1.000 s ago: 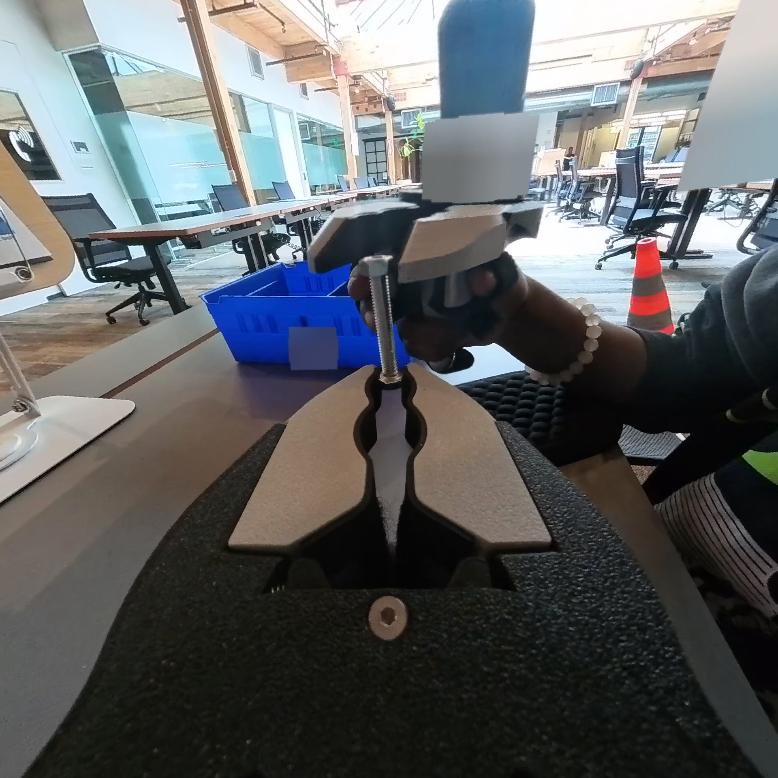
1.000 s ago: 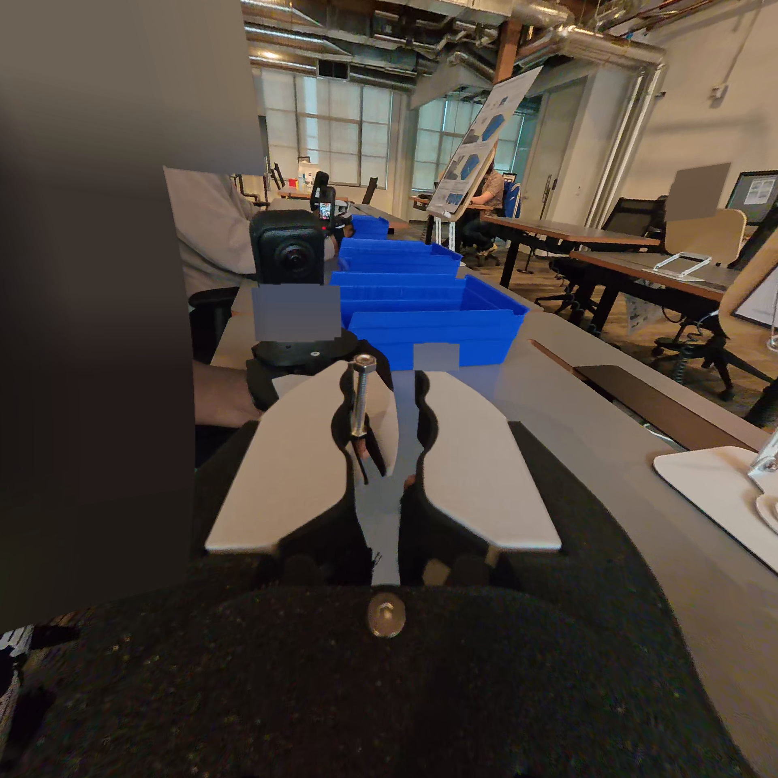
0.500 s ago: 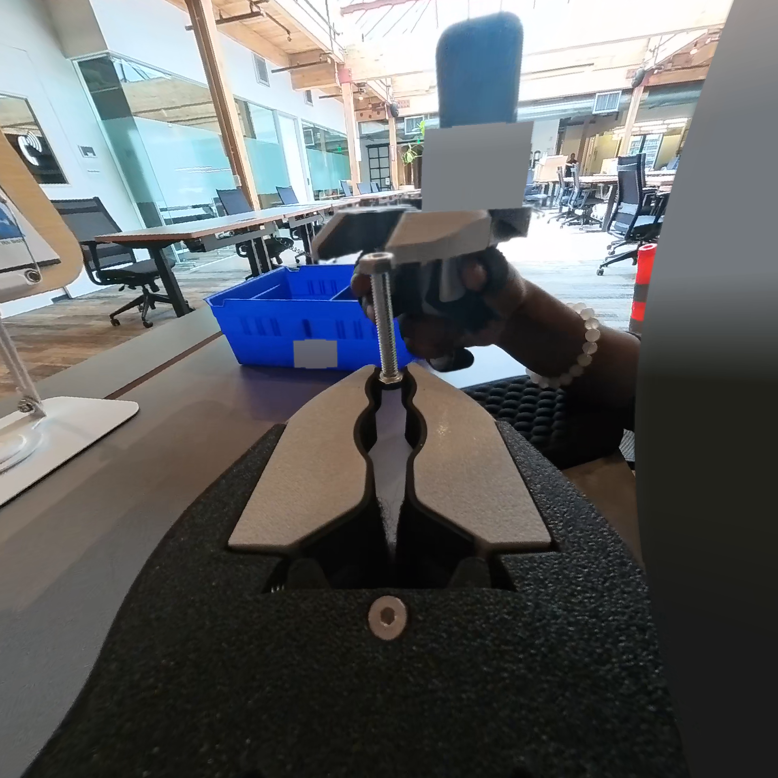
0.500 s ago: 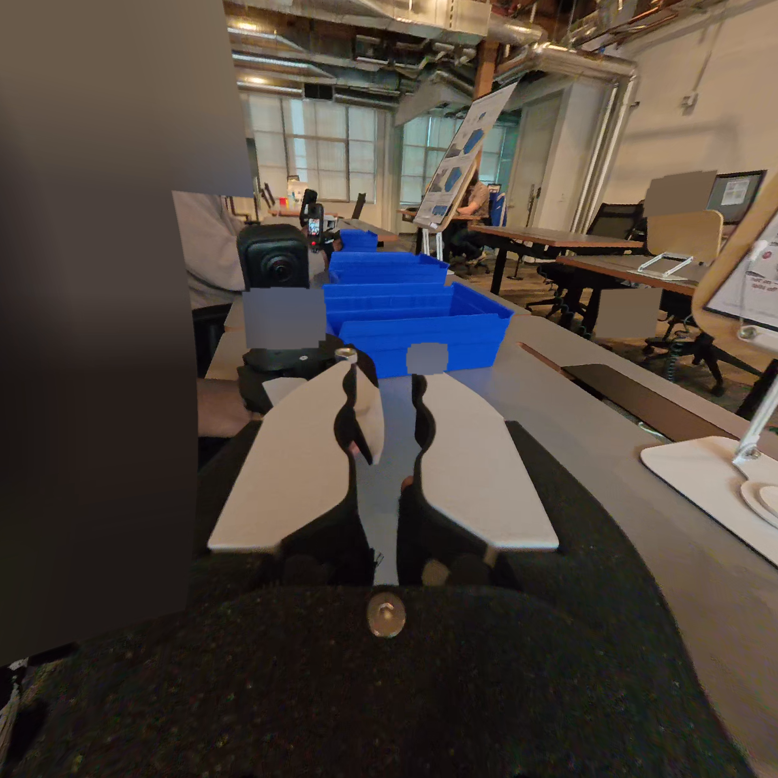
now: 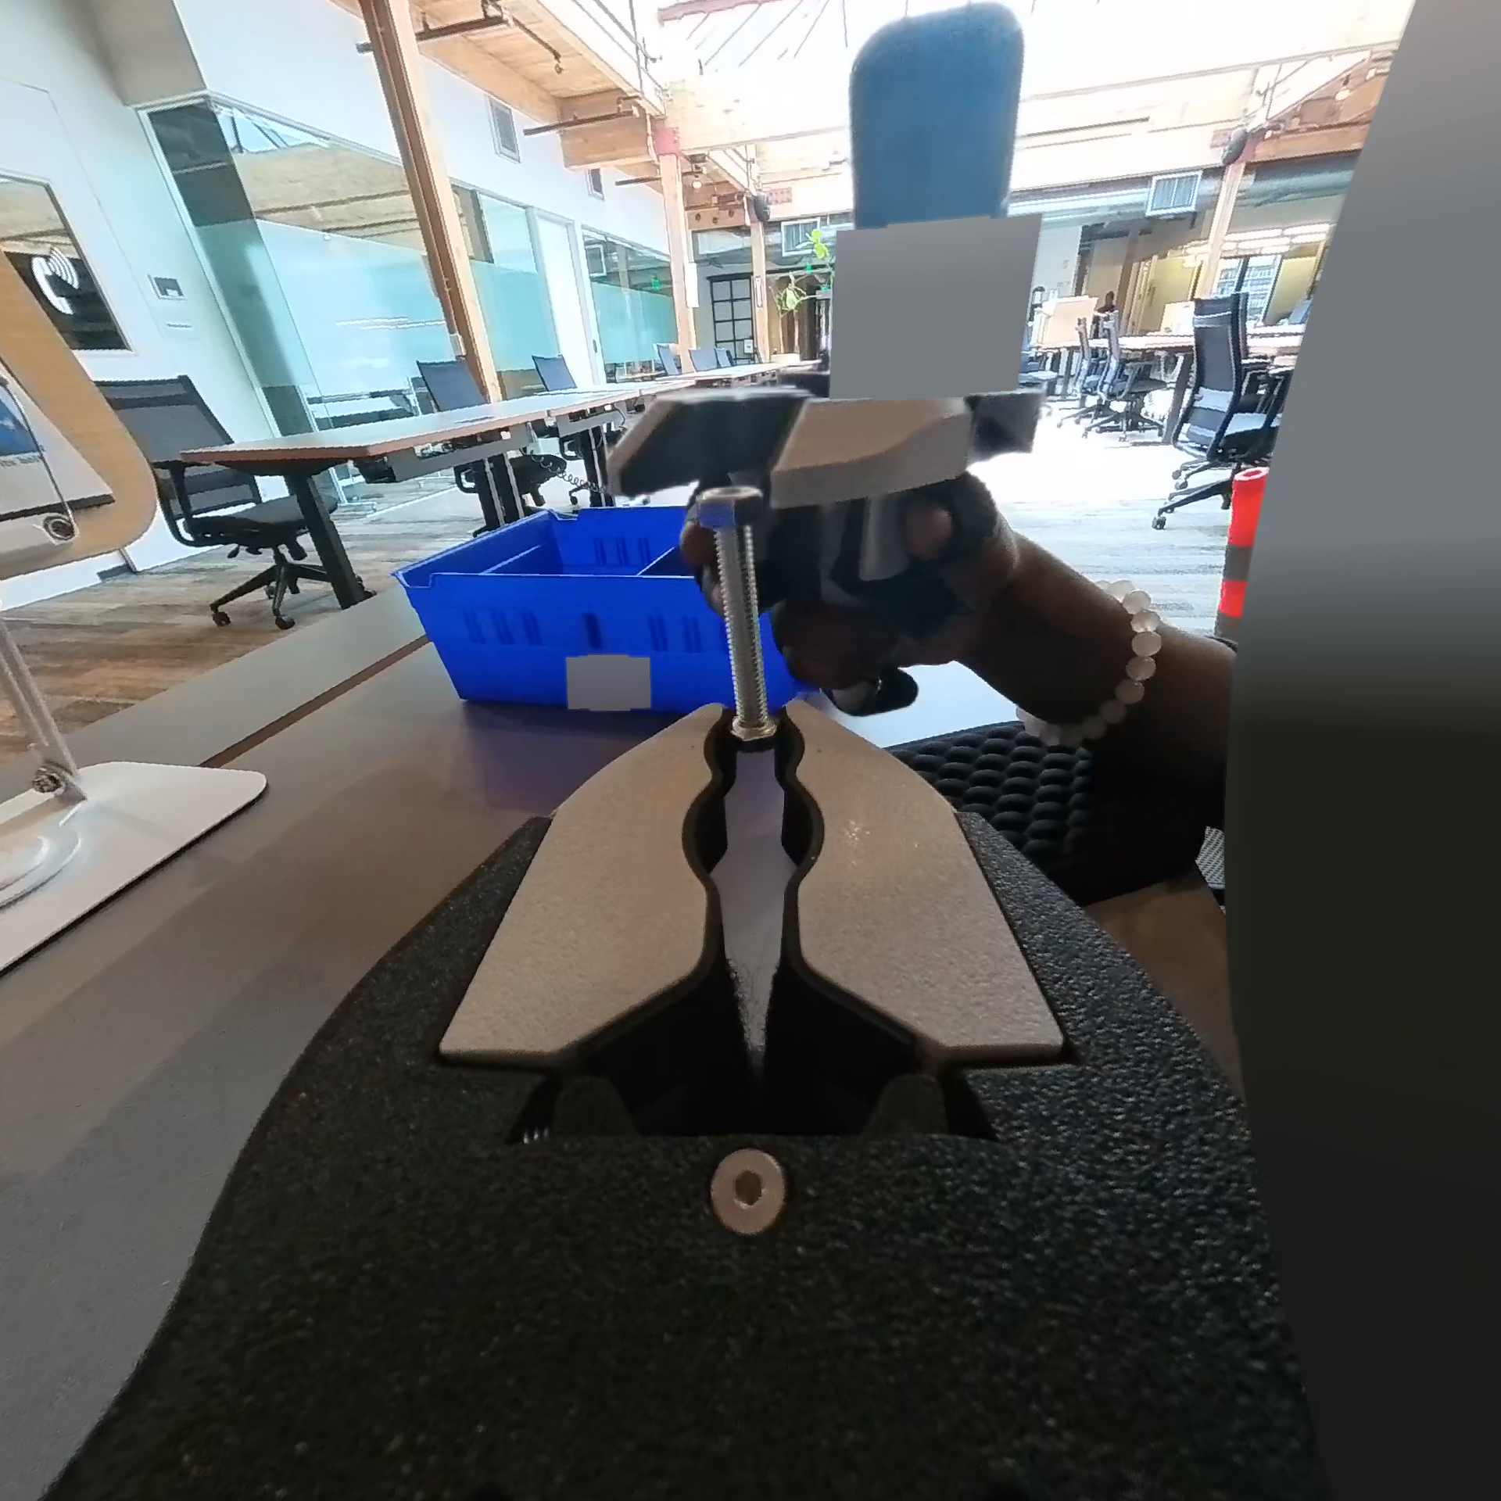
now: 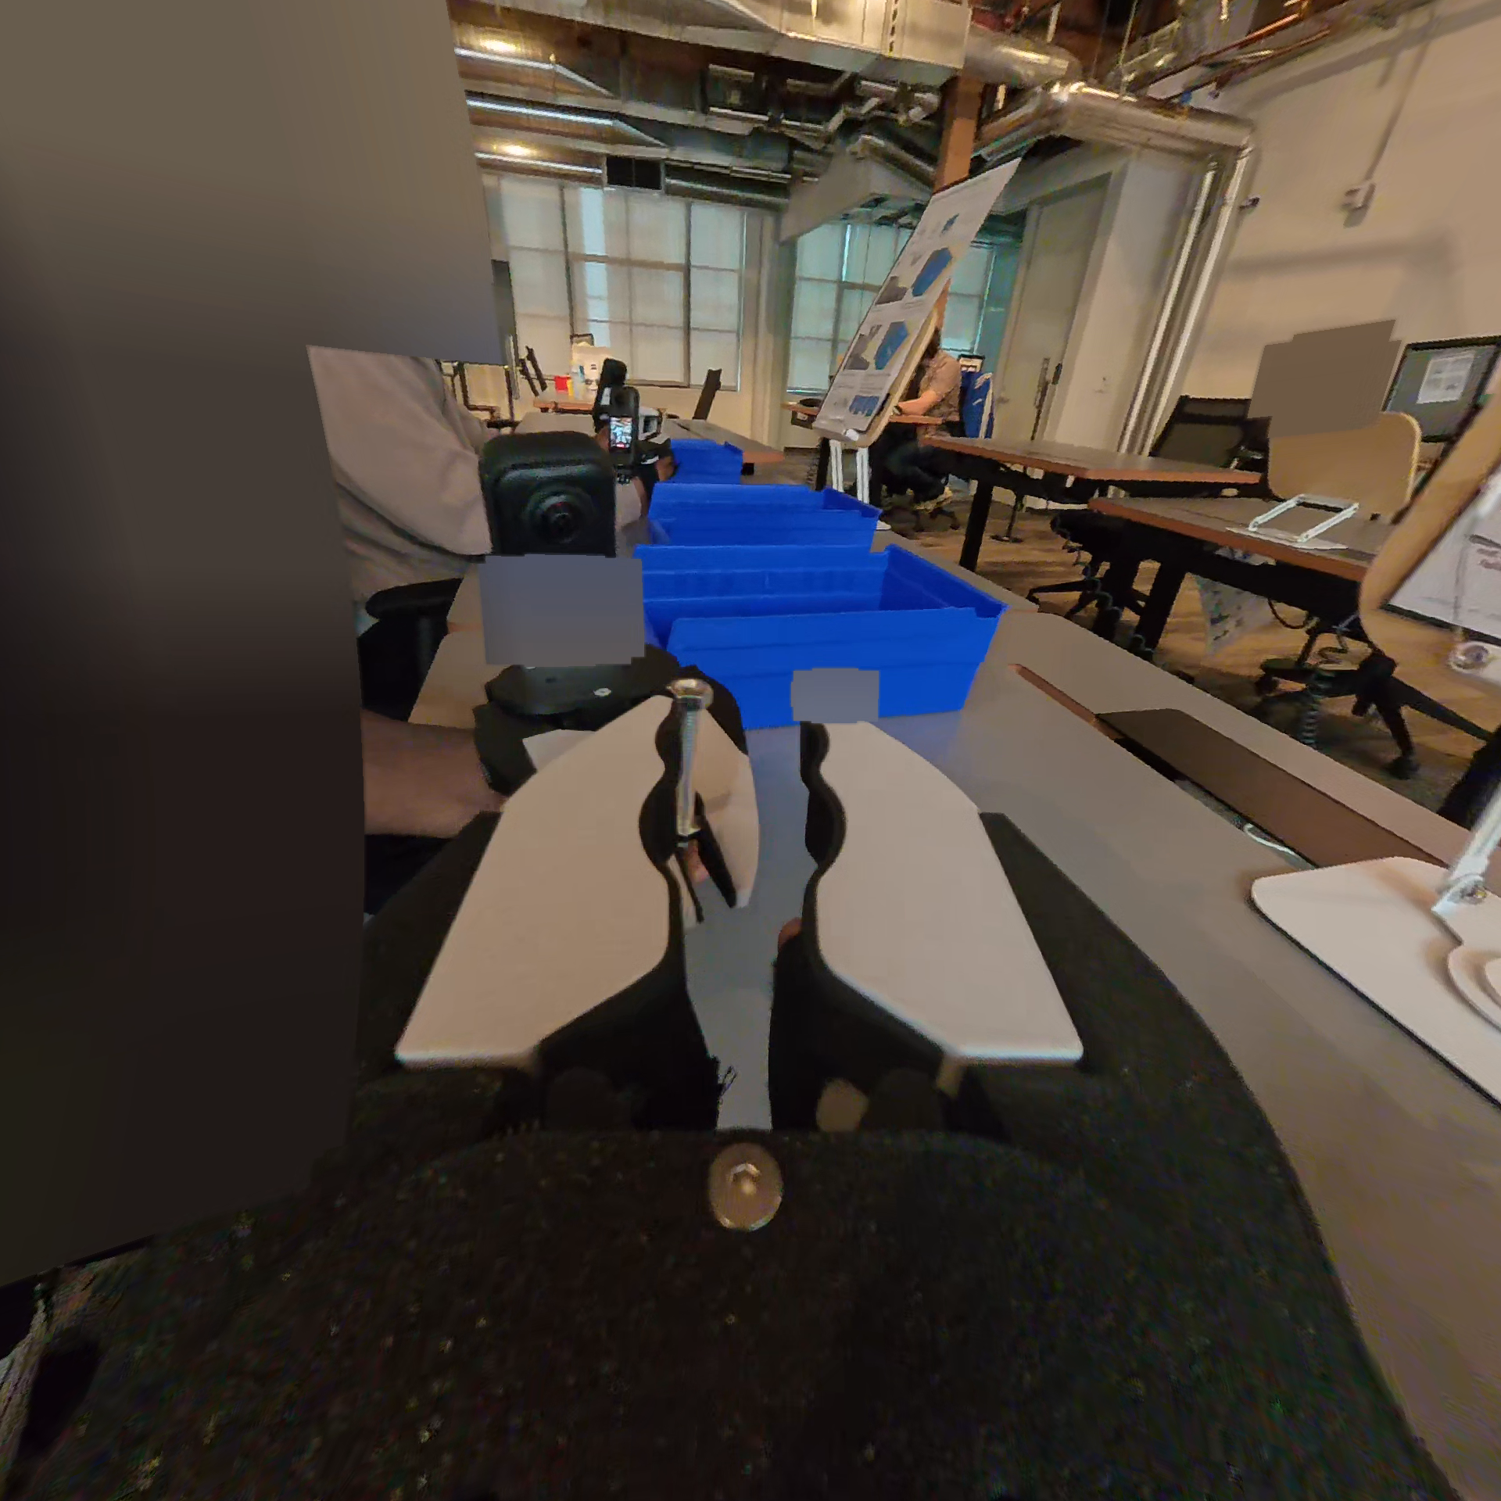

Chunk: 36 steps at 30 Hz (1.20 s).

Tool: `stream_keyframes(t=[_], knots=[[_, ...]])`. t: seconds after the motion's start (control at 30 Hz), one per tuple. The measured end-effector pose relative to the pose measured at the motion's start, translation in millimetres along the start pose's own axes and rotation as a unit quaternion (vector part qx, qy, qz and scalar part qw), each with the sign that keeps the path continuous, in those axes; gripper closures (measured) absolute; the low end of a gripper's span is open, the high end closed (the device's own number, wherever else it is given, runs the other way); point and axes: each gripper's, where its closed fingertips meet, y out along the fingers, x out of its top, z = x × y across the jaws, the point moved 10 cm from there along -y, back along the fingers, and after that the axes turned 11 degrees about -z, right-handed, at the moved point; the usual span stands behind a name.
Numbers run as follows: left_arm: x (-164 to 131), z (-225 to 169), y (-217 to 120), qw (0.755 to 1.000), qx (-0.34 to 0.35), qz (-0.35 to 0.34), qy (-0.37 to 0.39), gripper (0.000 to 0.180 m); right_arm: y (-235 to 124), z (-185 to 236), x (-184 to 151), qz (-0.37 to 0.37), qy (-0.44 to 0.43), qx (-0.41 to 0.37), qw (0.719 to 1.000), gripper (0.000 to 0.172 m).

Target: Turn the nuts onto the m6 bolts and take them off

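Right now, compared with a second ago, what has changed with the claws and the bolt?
The right claw levelled out from a tilt, and half a second ago its finger briefly hid most of the bolt; the shank shows again now. Unchanged: left claw shut on the nut, bolt upright, right claw open.

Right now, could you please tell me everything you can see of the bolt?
The bolt is a long, silvery metal one, threaded along its shaft, standing upright with its round head on top. A nut sits at its lower end, clamped at the tips of the left tongs. The right tongs are open; seen from the left, their underside hangs just above the head, contact unclear. A blue bin stands behind.
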Motion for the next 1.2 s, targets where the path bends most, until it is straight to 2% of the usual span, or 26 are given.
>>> stream_keyframes(t=[0.17,0.37,0.57,0.8,1.0,1.2], knots=[[-0.6,-1.5,0.9,1.0,-0.004,0.003,0.002,0.172,10.6,6.8,-2.2,0.015,-0.013,0.009,1.0,0.143],[0.7,0.1,-0.8,1.0,0.002,-0.004,-0.001,0.172,-4.9,-5.0,-0.7,-0.003,0.003,-0.015,1.0,0.147],[-0.6,-1.9,0.9,1.0,-0.002,0.002,0.003,0.172,10.0,5.6,-0.9,0.006,-0.007,0.005,1.0,0.142],[0.2,-0.4,-0.4,1.0,0.0,-0.002,0.0,0.172,-1.4,-1.1,0.6,-0.01,0.006,-0.003,1.0,0.144],[-0.9,-0.5,-0.3,1.0,0.002,0.003,0.003,0.172,3.7,5.9,4.1,0.017,-0.016,0.011,1.0,0.15],[-3.5,-2.4,1.7,1.0,-0.001,0.014,0.008,0.172,9.2,-1.0,19.1,0.126,0.007,0.034,0.991,0.145]])
